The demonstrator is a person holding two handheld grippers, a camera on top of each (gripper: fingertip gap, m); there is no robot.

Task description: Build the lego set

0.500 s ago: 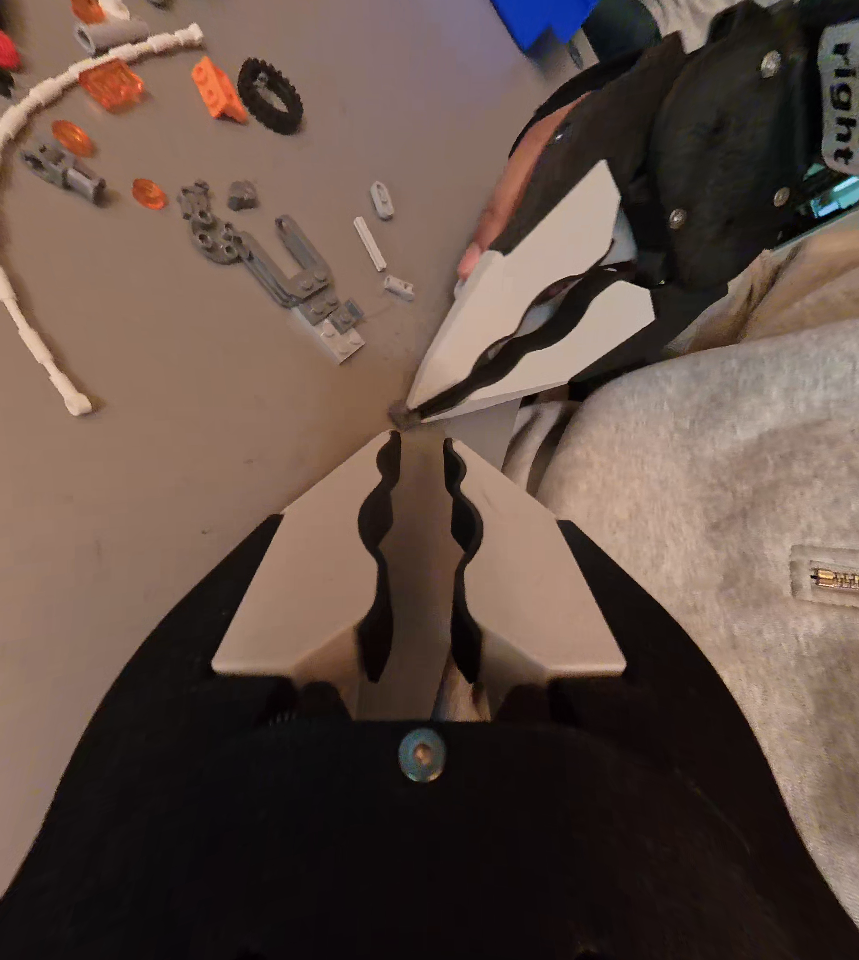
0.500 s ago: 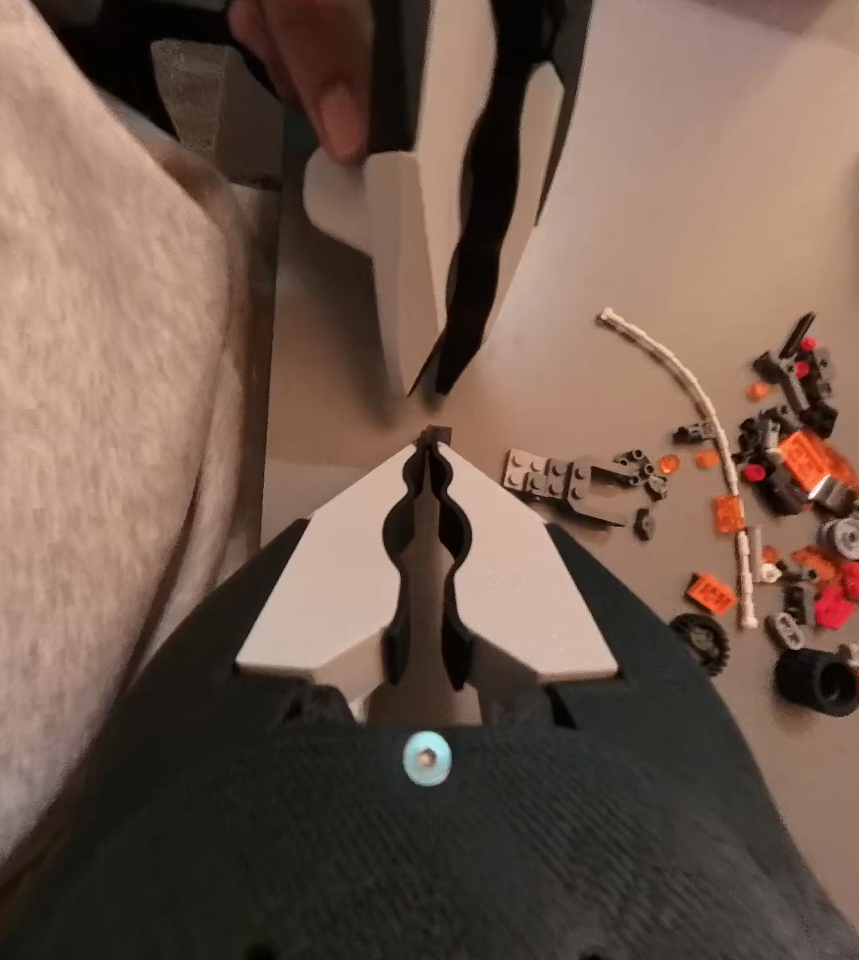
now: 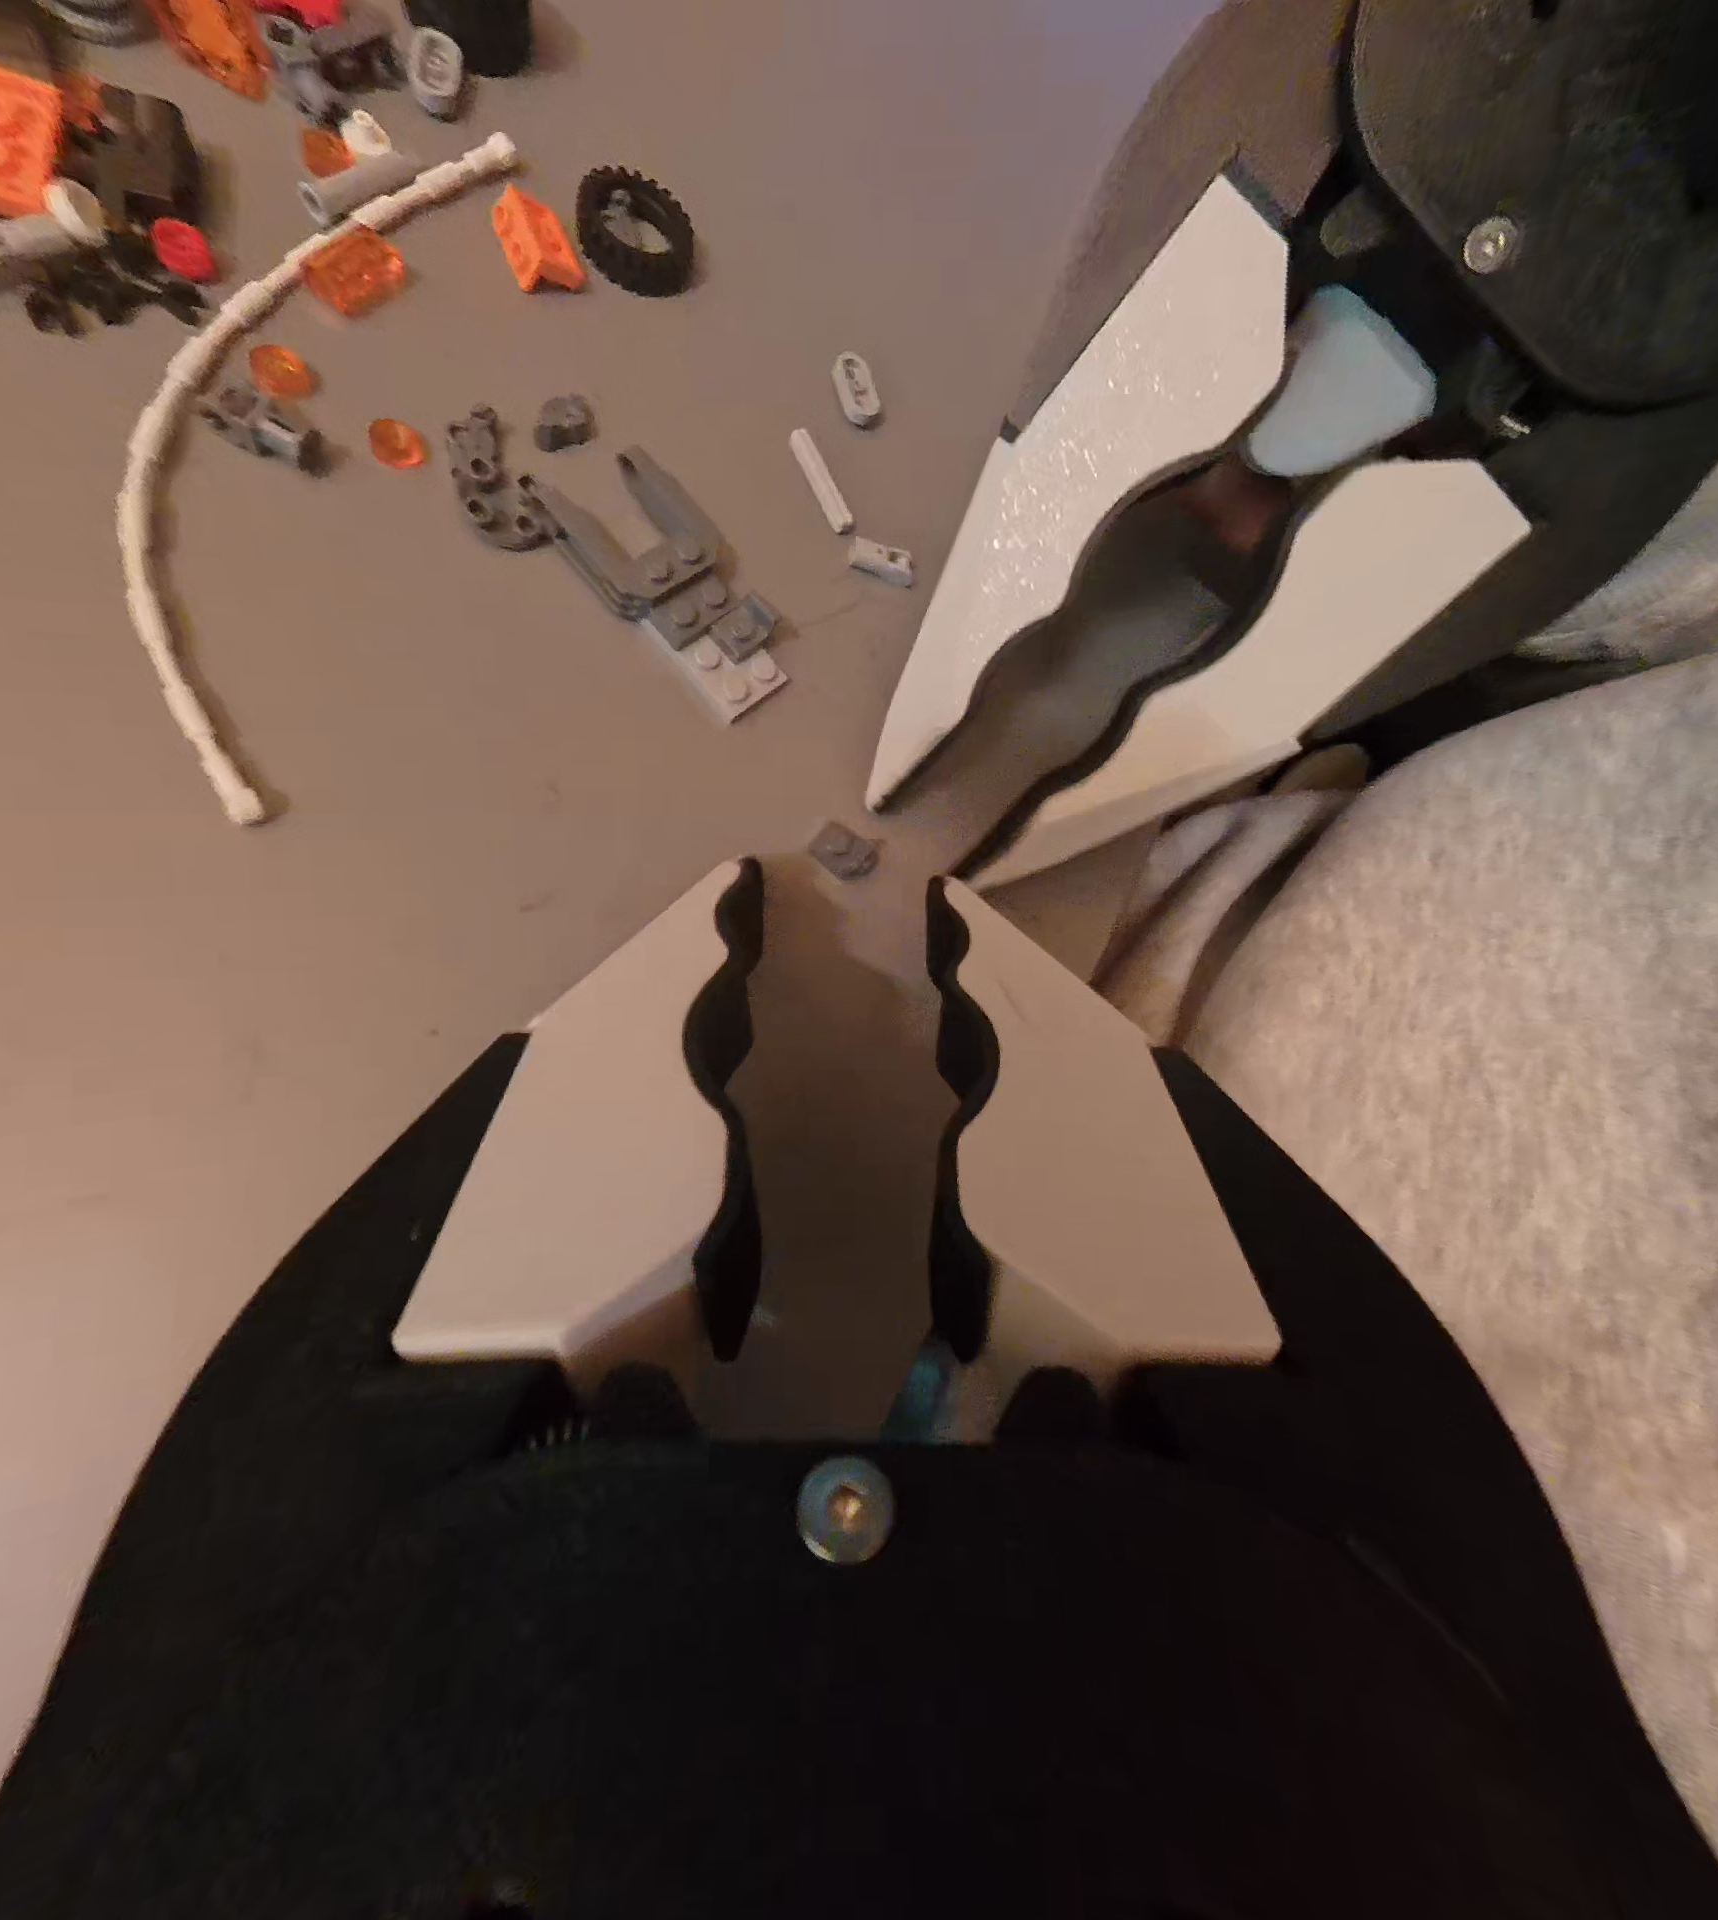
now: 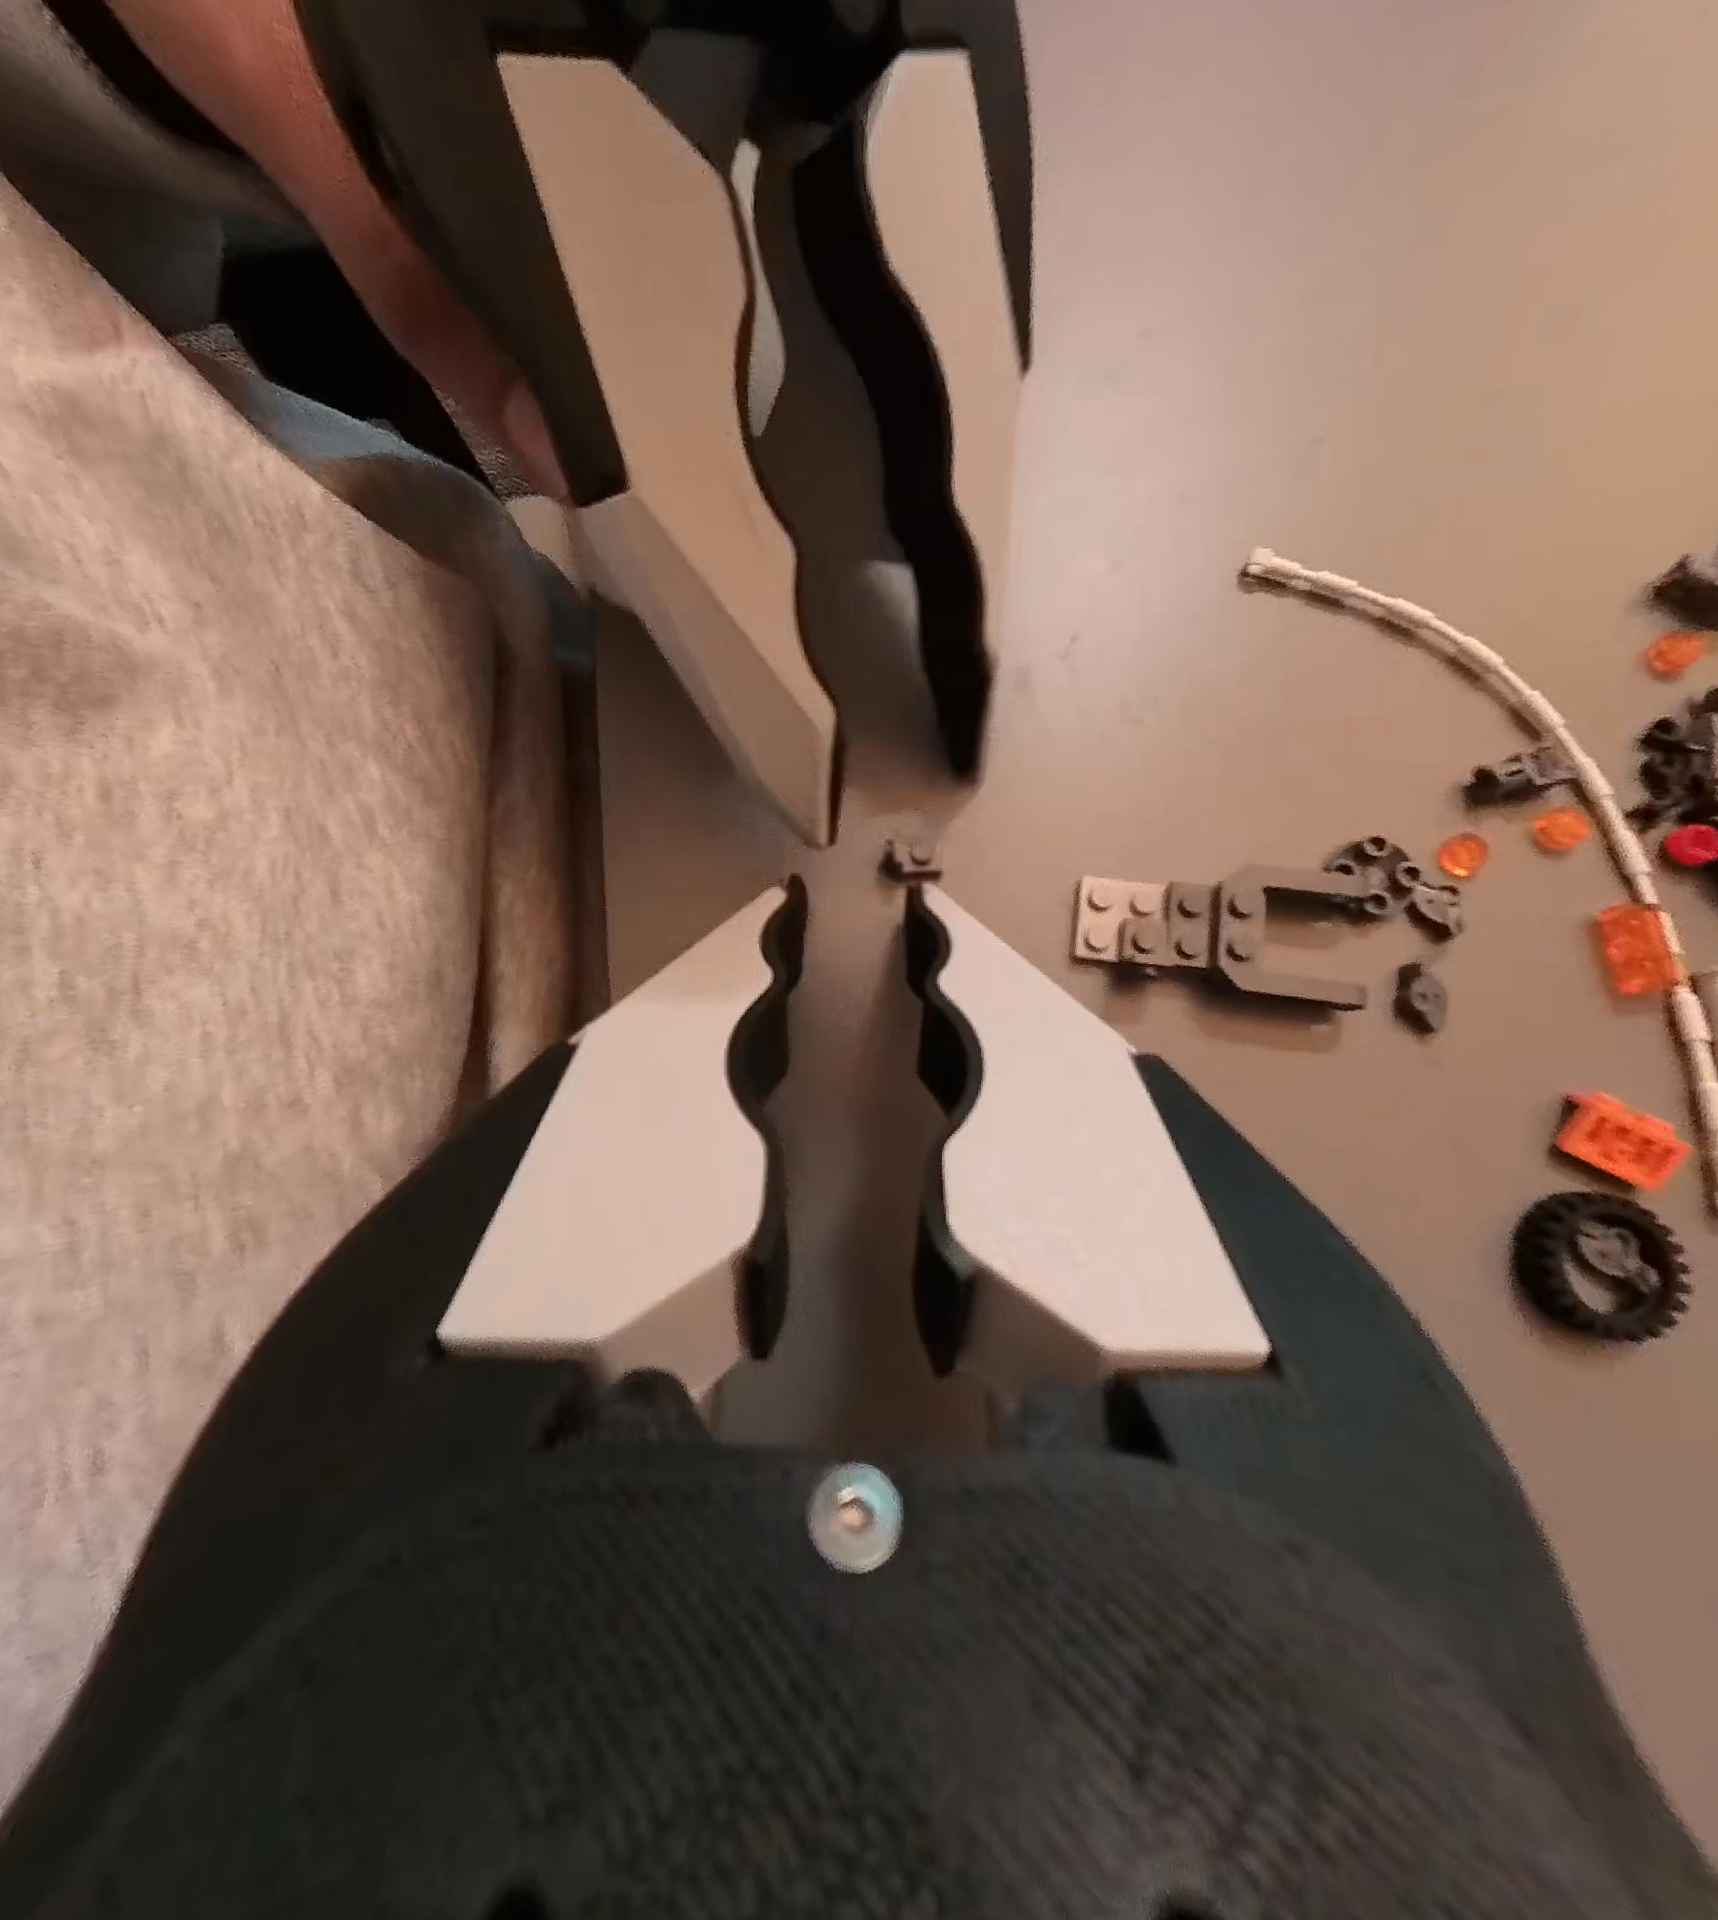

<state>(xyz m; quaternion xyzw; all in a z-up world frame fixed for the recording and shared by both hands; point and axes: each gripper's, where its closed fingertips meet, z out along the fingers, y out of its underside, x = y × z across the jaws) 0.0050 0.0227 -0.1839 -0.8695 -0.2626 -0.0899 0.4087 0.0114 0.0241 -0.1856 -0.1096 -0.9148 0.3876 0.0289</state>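
1. Two hand-held grippers meet tip to tip over the grey-brown tabletop (image 3: pixel 211 1039): the left gripper (image 3: pixel 842 883) spread wide and empty, the right gripper (image 4: pixel 850 894) parted too, gripping nothing.
2. One long white segmented flexible tube (image 3: pixel 159 457) curves past the loose pile.
3. One part-built dark and light grey plate assembly (image 3: pixel 647 571) lies flat.
4. One black toothed tyre (image 3: pixel 635 231).
5. One tiny dark grey studded piece (image 3: pixel 842 850) sits on the table between both sets of tips, touching the right gripper's far fingertip (image 4: pixel 922 904).
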